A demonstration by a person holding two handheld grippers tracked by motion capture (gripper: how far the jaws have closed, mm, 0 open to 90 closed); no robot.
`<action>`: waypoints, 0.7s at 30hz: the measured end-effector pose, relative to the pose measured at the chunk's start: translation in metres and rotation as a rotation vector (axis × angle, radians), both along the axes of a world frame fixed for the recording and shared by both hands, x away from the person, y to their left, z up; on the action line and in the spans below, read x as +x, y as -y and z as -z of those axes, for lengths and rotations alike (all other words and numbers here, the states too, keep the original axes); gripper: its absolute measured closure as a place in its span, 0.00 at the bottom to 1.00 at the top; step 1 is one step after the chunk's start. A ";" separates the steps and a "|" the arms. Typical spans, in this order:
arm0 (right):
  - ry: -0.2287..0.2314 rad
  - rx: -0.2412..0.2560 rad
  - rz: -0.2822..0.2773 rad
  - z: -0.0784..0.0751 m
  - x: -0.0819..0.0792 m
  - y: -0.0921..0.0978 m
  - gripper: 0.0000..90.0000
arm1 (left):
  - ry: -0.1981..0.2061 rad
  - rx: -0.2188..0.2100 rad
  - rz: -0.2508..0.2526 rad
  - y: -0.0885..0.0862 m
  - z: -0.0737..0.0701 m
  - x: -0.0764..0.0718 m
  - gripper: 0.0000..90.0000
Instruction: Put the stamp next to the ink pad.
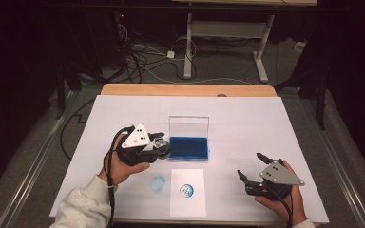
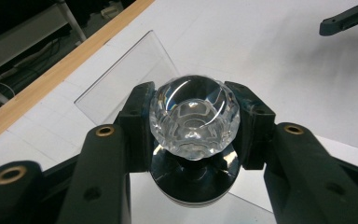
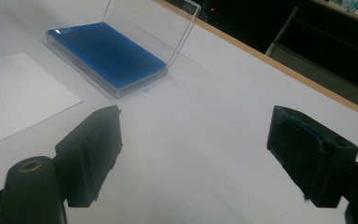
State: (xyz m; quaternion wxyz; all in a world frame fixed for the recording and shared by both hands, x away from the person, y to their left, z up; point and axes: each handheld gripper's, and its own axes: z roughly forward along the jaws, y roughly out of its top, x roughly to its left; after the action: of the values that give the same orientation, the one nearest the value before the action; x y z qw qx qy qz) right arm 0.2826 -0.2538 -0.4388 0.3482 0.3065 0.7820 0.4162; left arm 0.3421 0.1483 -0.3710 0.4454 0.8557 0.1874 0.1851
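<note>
The left gripper (image 1: 158, 142) is clamped on a clear faceted stamp knob (image 2: 194, 116), the two fingers (image 2: 137, 126) pressed flat against opposite sides of the knob, with the dark round stamp base (image 2: 193, 179) hanging just below them. In the high view the stamp (image 1: 160, 146) is held just beside the left edge of the blue ink pad (image 1: 189, 147), whose clear lid (image 1: 188, 126) stands open behind it. The step in hand is judged to be inking the stamp. For this to be done well, the base should be kept level, carried over the middle of the blue pad and pressed straight down with an even, light load, so that the face is wetted all over and the knob is not twisted out of the fingers. The white paper sheet (image 1: 187, 192) lies nearer the person than the fingers and already bears a round blue print (image 1: 186, 191); a fainter blue smear (image 1: 158, 183) is seen on the surface (image 1: 247, 118) just left of the sheet, so the next print is best aimed squarely onto paper. The right gripper (image 1: 252, 167) is held with its fingers (image 3: 93, 154) wide apart and empty, low over the surface, well to the right of the pad. No brand, label or legible writing can be made out; the print's detail is too small to read.
</note>
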 end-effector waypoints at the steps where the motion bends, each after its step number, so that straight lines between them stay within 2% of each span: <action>1: 0.001 0.000 -0.001 0.000 0.000 0.000 0.20 | 0.000 -0.003 0.000 0.000 0.000 0.000 0.60; 21: -0.008 -0.011 -0.010 0.003 0.001 0.000 0.21 | -0.026 0.027 -0.063 -0.012 0.007 0.016 0.60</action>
State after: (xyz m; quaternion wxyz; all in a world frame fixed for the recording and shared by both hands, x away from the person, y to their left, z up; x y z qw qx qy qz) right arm 0.2833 -0.2541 -0.4417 0.3448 0.3025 0.7873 0.4121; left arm 0.3579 0.1602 -0.3778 0.4252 0.8578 0.2174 0.1903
